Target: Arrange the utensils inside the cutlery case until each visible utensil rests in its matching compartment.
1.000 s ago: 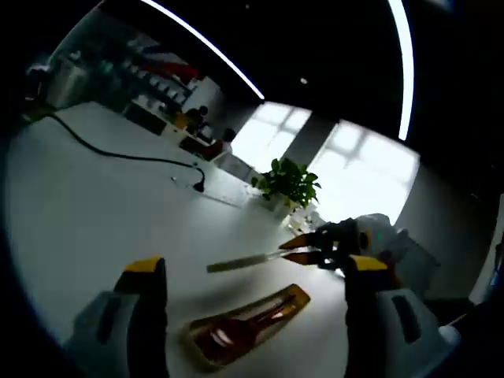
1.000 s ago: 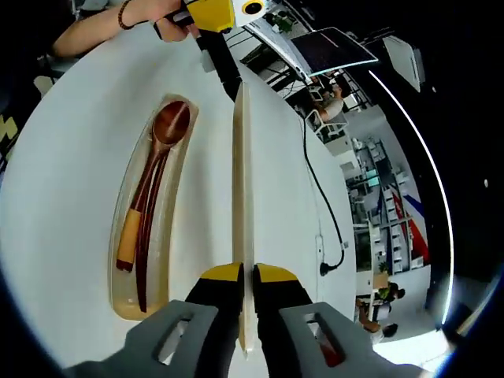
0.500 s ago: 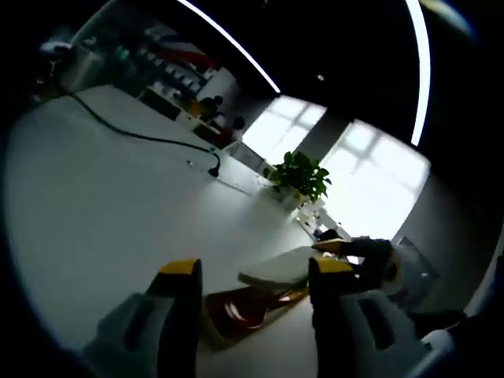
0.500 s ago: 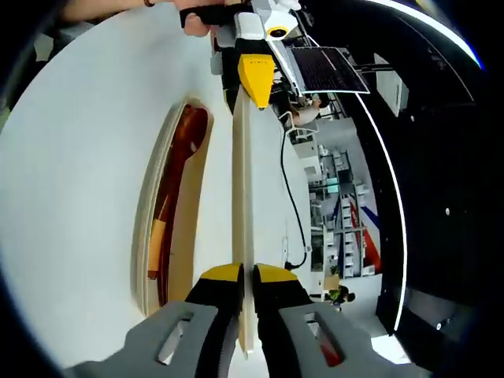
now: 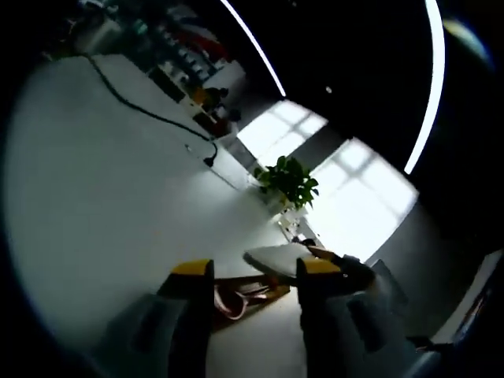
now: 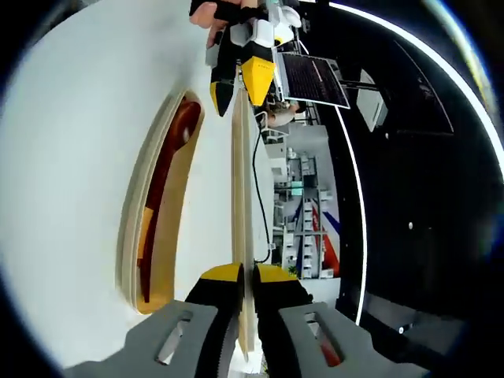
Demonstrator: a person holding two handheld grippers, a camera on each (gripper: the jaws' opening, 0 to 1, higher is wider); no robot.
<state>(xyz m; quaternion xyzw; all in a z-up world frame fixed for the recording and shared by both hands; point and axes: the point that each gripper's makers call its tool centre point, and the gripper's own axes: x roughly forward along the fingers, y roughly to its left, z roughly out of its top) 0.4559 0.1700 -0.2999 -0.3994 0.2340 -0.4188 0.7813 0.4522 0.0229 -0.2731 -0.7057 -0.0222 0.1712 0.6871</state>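
A wooden cutlery case [image 6: 134,228] lies on the white table [image 6: 71,142], holding a dark red spoon [image 6: 181,130] and dark chopsticks. My right gripper [image 6: 244,276] is shut on the near end of a long pale lid [image 6: 240,197], held edge-on above the table beside the case. My left gripper [image 6: 238,83] stands open at the lid's far end, one yellow jaw on each side. In the left gripper view, the left gripper [image 5: 253,269] has the lid's end [image 5: 276,257] between its jaws, closer to the right one. The case [image 5: 248,293] shows just below it.
A black cable [image 5: 146,113] runs across the table to a plug by the far edge. A potted plant [image 5: 288,181] stands before bright windows. A person's hand [image 6: 206,12] holds the left gripper. Shelves and desks fill the room beyond the table.
My left gripper has come up to the lid's far end, now between its jaws, and the jaws stand closer together. The right gripper has kept its hold. Both views have tilted.
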